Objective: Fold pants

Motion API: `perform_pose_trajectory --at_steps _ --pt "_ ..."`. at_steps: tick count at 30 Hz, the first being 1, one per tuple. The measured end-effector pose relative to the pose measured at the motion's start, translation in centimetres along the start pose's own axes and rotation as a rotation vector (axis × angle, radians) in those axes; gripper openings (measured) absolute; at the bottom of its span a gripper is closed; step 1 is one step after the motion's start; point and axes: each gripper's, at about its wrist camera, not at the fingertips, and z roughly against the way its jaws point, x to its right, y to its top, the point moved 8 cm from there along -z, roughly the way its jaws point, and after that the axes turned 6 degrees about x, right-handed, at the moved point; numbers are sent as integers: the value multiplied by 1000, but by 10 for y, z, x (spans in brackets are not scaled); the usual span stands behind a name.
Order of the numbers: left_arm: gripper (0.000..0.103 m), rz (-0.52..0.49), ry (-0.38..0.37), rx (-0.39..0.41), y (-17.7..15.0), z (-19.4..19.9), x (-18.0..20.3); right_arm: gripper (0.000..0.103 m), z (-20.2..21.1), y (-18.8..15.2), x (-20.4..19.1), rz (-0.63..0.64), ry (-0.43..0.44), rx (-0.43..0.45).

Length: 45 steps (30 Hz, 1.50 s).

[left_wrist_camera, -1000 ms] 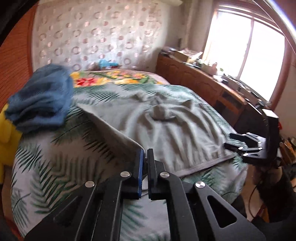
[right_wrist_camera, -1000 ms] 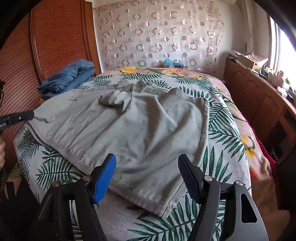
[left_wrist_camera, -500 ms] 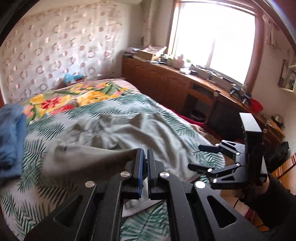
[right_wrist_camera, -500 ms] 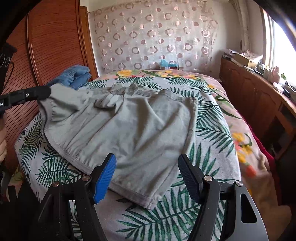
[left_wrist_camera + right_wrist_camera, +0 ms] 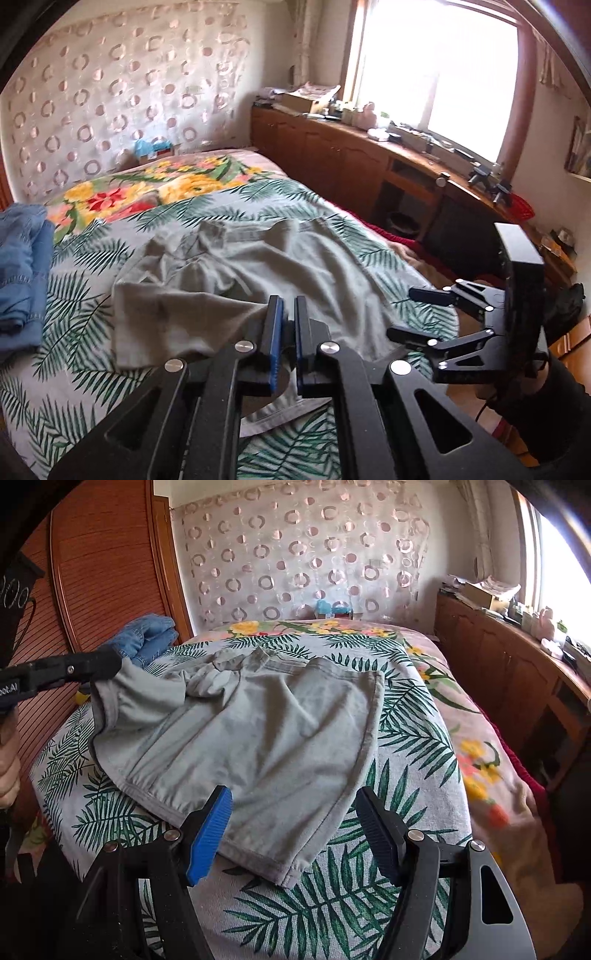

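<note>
Grey pants (image 5: 266, 731) lie spread on the bed, seen also in the left wrist view (image 5: 221, 280). My left gripper (image 5: 289, 314) is shut on the pants' left edge and holds it lifted off the bed; it shows in the right wrist view (image 5: 110, 664) at the left, with cloth hanging from it. My right gripper (image 5: 295, 830) is open and empty, just above the near hem of the pants; it shows at the right of the left wrist view (image 5: 413, 314).
The bed has a palm-leaf and flower cover (image 5: 424, 709). Folded blue jeans (image 5: 147, 638) lie at its far left corner, by a wooden headboard (image 5: 103, 572). A wooden cabinet (image 5: 498, 657) with clutter runs along the right under the window.
My left gripper has lifted the pants' left edge up and carried it inward over the bed. My right gripper stayed open near the hem.
</note>
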Motion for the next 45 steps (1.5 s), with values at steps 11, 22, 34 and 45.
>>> perform_pose_trajectory --at_steps 11,22,34,45 --pt "47 35 76 -23 -19 8 -32 71 -13 5 -14 27 26 -11" --pt "87 99 89 -22 -32 15 -62 71 -17 12 -20 46 45 -4" --pt "86 117 134 -66 -71 3 -78 51 -33 7 -40 49 116 -26" --pt "86 123 260 -1 -87 6 -95 34 -55 1 -54 55 163 -84"
